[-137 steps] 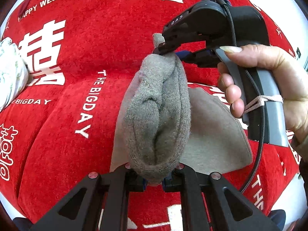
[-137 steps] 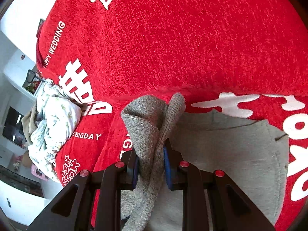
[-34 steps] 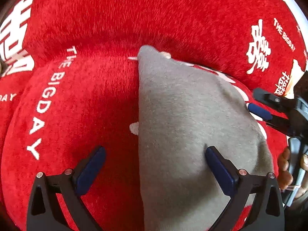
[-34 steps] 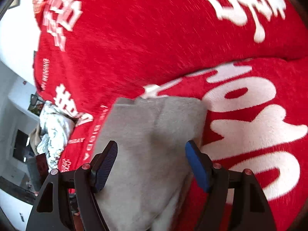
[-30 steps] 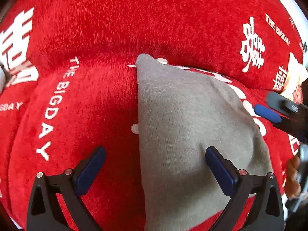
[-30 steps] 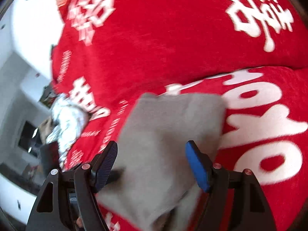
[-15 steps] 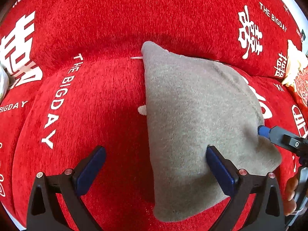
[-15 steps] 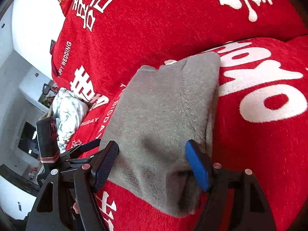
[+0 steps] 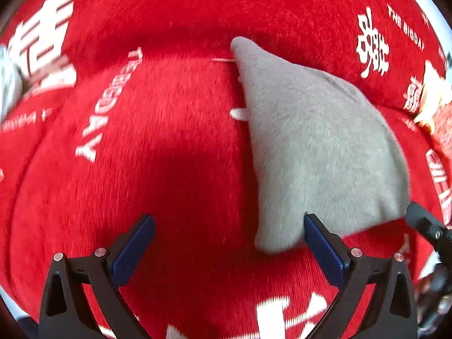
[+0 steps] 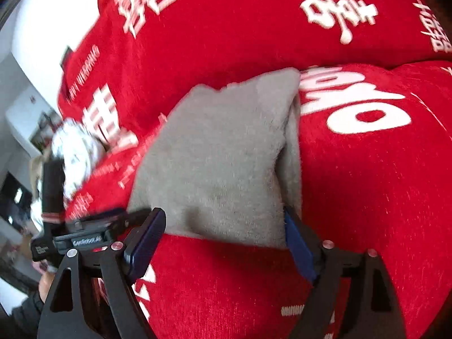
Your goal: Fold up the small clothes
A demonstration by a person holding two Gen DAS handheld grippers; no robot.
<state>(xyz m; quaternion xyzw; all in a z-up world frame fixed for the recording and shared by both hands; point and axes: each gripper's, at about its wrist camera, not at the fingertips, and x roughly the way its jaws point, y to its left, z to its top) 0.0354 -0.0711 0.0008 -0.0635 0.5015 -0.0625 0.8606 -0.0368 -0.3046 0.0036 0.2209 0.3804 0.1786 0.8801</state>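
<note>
A grey knitted garment (image 9: 316,147) lies folded flat on the red sofa cover; it also shows in the right wrist view (image 10: 223,163). My left gripper (image 9: 228,243) is open and empty, just in front of the garment's near left corner. My right gripper (image 10: 223,240) is open and empty, its jaws standing either side of the garment's near edge. The right gripper's tip (image 9: 423,223) shows at the right edge of the left wrist view. The left gripper (image 10: 84,237) shows at lower left in the right wrist view.
The red plush cover (image 9: 141,147) with white lettering spreads over seat and backrest (image 10: 240,22). A crumpled white patterned cloth (image 10: 73,147) lies far left on the sofa. A room with furniture (image 10: 17,192) lies beyond the sofa's left end.
Both grippers let go of the grey garment and opened. It now lies folded on the seat. Both grippers have since drawn back toward its near edge.
</note>
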